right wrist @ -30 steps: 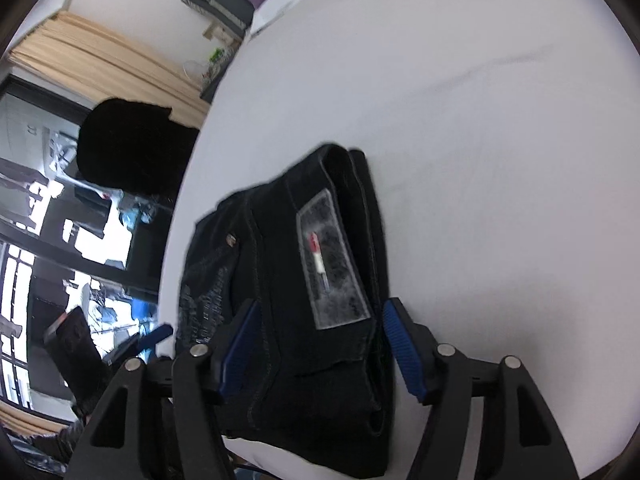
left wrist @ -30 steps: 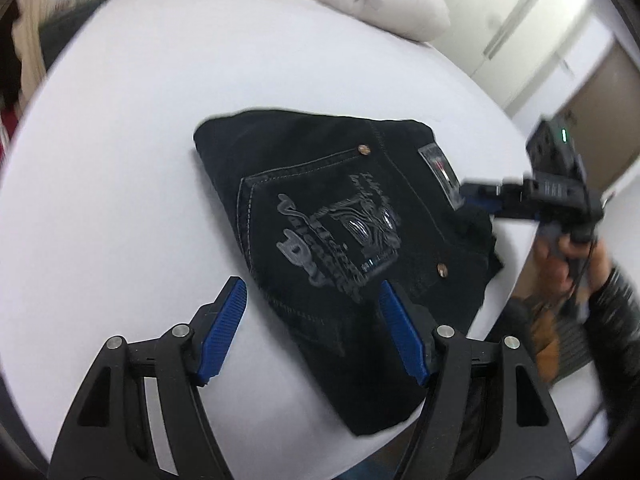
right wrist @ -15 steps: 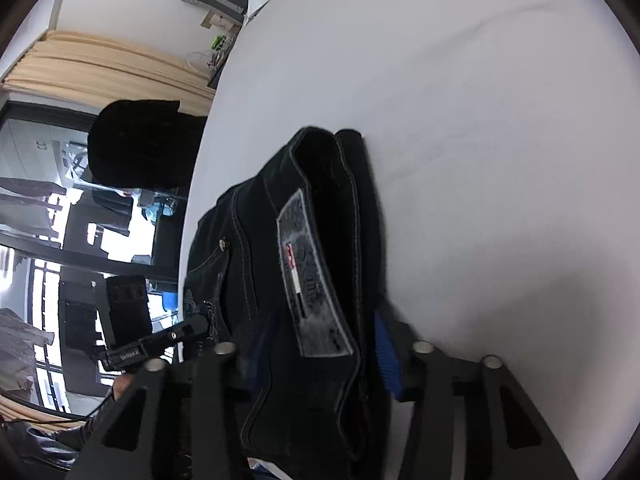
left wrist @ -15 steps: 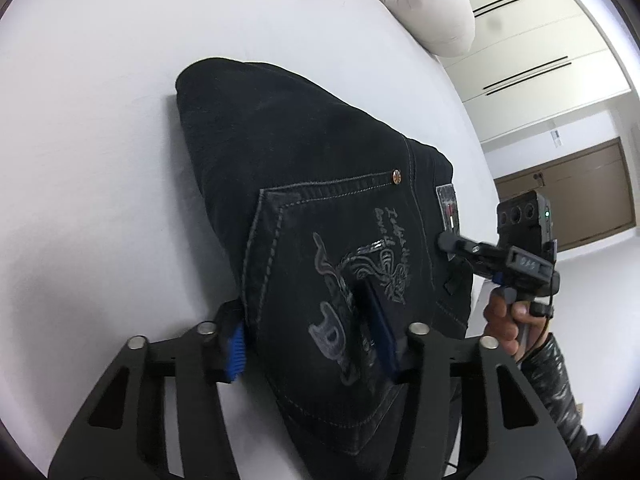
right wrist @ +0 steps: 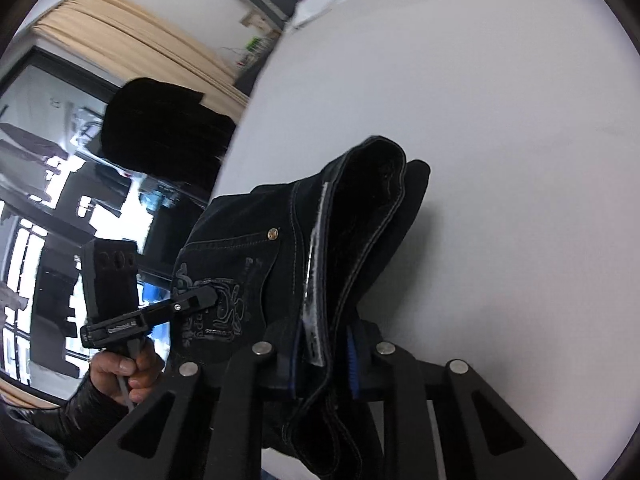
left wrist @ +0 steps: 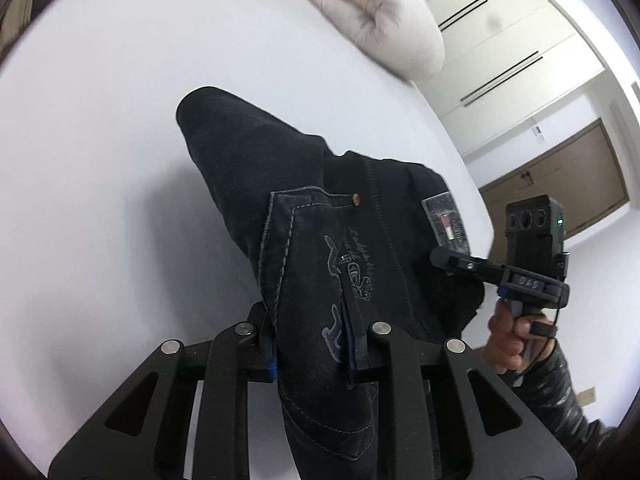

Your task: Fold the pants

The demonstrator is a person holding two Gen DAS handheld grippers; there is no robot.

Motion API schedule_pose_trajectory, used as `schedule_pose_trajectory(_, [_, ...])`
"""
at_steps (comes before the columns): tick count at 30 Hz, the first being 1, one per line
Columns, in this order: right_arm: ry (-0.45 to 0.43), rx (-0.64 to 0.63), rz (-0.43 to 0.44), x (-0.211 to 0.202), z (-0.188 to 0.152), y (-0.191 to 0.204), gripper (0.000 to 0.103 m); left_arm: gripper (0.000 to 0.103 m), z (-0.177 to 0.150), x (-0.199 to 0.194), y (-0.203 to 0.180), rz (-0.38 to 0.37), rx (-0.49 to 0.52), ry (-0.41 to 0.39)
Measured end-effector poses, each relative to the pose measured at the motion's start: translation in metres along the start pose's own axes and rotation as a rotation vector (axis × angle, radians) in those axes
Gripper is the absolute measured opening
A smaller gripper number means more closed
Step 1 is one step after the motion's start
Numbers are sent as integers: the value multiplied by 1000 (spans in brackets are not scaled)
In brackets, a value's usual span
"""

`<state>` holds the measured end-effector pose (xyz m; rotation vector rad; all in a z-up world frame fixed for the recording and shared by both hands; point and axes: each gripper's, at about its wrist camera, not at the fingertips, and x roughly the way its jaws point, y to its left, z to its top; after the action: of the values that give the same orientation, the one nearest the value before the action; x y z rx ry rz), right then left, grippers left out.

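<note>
The folded black pants (left wrist: 320, 220) lie on the white bed (left wrist: 100, 160), with a stitched back pocket and a grey waist label facing up. My left gripper (left wrist: 312, 344) is shut on the pocket side of the bundle near its edge. My right gripper (right wrist: 324, 364) is shut on the waistband end of the pants (right wrist: 340, 240), by the label. In the left wrist view the right gripper (left wrist: 444, 258) shows at the right, its tip at the label. In the right wrist view the left gripper (right wrist: 200, 294) shows on the pocket. The near part of the bundle is raised off the bed.
A beige pillow (left wrist: 380, 24) lies at the far end of the bed. White wardrobe doors (left wrist: 512, 40) and a brown door (left wrist: 560, 180) stand beyond the bed. A dark chair back (right wrist: 160, 128) and windows are at the left in the right wrist view.
Both grippers have moved onto the pants and closed from open. The gripped near edge and waistband have risen off the bed.
</note>
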<state>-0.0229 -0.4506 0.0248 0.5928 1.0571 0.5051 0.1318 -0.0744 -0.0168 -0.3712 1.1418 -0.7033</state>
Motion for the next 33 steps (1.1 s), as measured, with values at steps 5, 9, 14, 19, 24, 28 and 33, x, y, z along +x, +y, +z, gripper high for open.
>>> schedule_pose_trajectory(5, [-28, -26, 30, 45, 58, 31, 20, 21, 62, -29, 36, 88, 51, -52])
schedule_pose_trajectory(9, [-30, 1, 47, 88, 91, 34, 20, 21, 82, -46, 29, 122, 32, -69])
schedule_pose_trajectory(14, [11, 60, 49, 138, 105, 17, 20, 21, 87, -46, 41, 143, -9, -63])
schedule_pose_trajectory(19, [39, 136, 76, 169, 99, -13, 24, 27, 75, -25, 84, 139, -73, -44])
schedule_pose_trajectory(24, [14, 184, 147, 170, 84, -36, 33, 39, 60, -23, 96, 104, -89, -82])
schedule_pose_trajectory(28, [-20, 200, 172, 162, 77, -40, 36, 42, 48, -35, 97, 117, -69, -106])
schedule_pose_trajectory(33, [-97, 242, 63, 124, 61, -42, 51, 48, 37, -56, 58, 319, 64, -185])
